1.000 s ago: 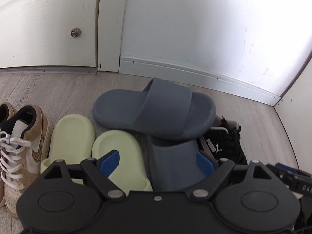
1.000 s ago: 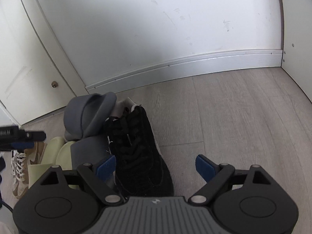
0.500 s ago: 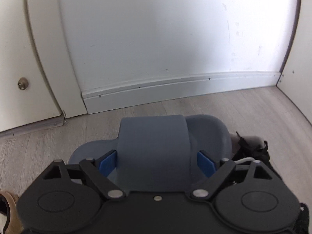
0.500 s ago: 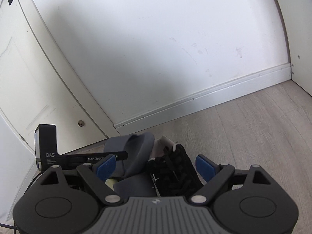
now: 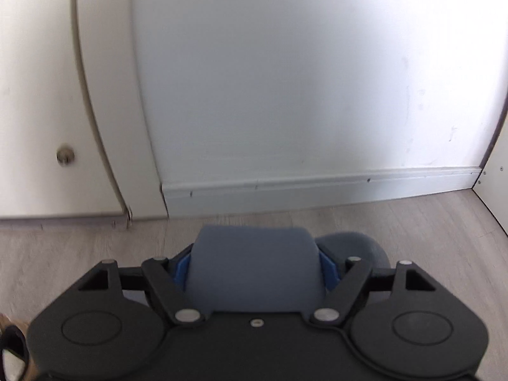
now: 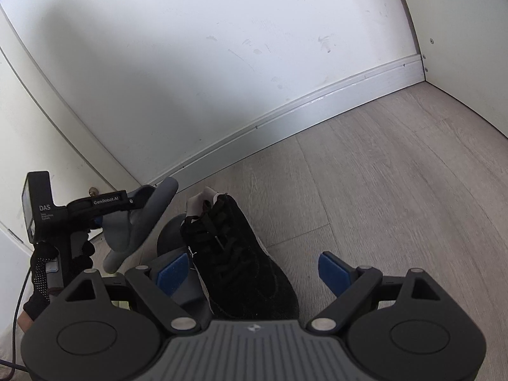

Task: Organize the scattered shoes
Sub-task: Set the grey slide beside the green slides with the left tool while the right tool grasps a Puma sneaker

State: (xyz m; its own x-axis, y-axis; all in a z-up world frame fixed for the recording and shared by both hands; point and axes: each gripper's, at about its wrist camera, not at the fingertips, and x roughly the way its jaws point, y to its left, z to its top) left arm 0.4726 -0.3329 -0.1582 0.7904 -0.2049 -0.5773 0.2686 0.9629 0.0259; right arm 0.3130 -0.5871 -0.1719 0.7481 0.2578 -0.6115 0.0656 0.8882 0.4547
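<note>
Grey slide (image 5: 254,270) sits between our closing left tongs (image 5: 254,268), lifted; right tongs (image 6: 250,271) gape empty above the black sneaker (image 6: 241,254), unsorted.

Shoe count right now: two grey slides (image 6: 139,219), one of them lifted and the other (image 6: 170,233) on the floor, one black sneaker (image 6: 241,254), and a sliver of one tan sneaker (image 5: 8,339).

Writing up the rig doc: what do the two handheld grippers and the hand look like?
Left gripper and right gripper: black linkage bodies with round covers, silver pivot pins, blue pads on the fingers. The left one's side reads "GenRobot.AI" and "DAS". Hand wears a black dotted glove; a thin cable runs beside it.
</note>
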